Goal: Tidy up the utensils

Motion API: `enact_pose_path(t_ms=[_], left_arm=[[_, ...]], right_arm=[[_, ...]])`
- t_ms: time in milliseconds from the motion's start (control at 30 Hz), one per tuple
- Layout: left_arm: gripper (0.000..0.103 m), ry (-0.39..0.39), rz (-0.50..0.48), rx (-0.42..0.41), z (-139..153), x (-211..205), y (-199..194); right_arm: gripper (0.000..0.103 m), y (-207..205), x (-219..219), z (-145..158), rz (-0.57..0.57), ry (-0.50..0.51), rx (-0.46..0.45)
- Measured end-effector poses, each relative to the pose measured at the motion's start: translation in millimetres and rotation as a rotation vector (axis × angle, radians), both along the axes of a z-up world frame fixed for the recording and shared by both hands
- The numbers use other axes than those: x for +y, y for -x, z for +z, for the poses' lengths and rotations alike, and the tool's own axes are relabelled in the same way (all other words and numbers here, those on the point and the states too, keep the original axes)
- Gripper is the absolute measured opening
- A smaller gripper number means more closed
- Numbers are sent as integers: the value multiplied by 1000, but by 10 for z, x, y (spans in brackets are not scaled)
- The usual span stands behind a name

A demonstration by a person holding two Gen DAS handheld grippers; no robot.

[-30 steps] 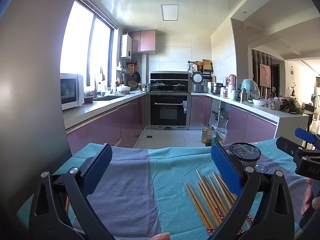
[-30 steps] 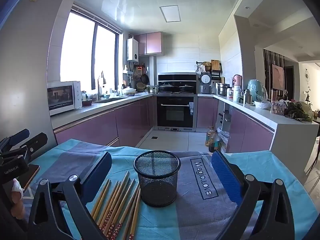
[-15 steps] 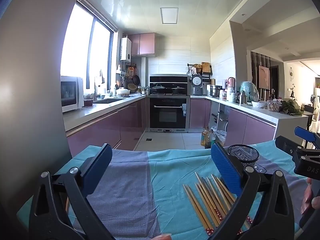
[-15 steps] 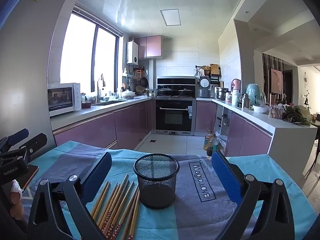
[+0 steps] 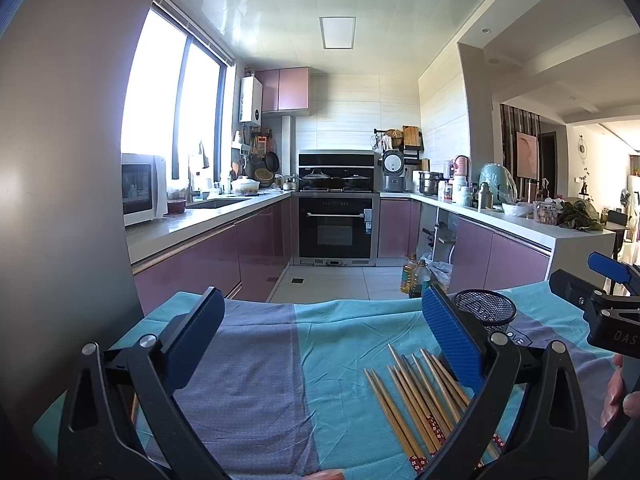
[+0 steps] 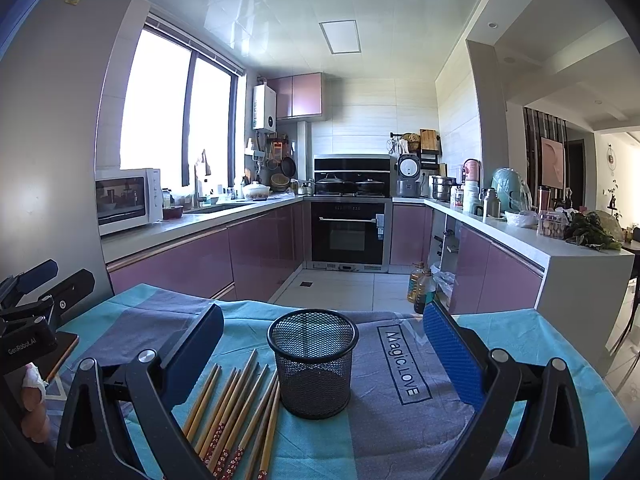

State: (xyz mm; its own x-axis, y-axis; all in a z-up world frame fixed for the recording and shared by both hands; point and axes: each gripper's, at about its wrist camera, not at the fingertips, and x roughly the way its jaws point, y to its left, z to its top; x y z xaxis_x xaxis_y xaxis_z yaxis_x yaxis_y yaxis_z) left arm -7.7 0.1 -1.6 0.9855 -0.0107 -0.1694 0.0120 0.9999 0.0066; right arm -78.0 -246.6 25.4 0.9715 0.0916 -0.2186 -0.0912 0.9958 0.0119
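Several chopsticks [image 6: 236, 412] lie loose on the cloth [image 6: 400, 420], just left of the empty mesh cup [image 6: 313, 362]. Right gripper [image 6: 320, 354] and left gripper [image 5: 320, 338] hover, fingers wide, holding nothing. Best pinch one stick mid-shaft, then tip upright over the cup.

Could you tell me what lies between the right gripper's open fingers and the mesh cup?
Only bare cloth: in the right wrist view the mesh cup stands between the right gripper fingers, untouched; chopsticks lie beside it.

Left wrist view: low over the tablecloth [image 5: 248, 360], facing the kitchen oven [image 5: 336, 222], chopsticks [image 5: 416, 396] right of centre.
Right wrist view: further right, same heading, mesh cup [image 6: 313, 360] close ahead.
Shared: cloth, chopsticks, cup, kitchen.
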Motion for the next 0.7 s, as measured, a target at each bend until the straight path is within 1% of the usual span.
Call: enact_pose_path(t_ms=[700], left_arm=[[97,-7,5,-7,-2,-15,0]], right_arm=[[97,2,-19,-10,2,-19,-3]])
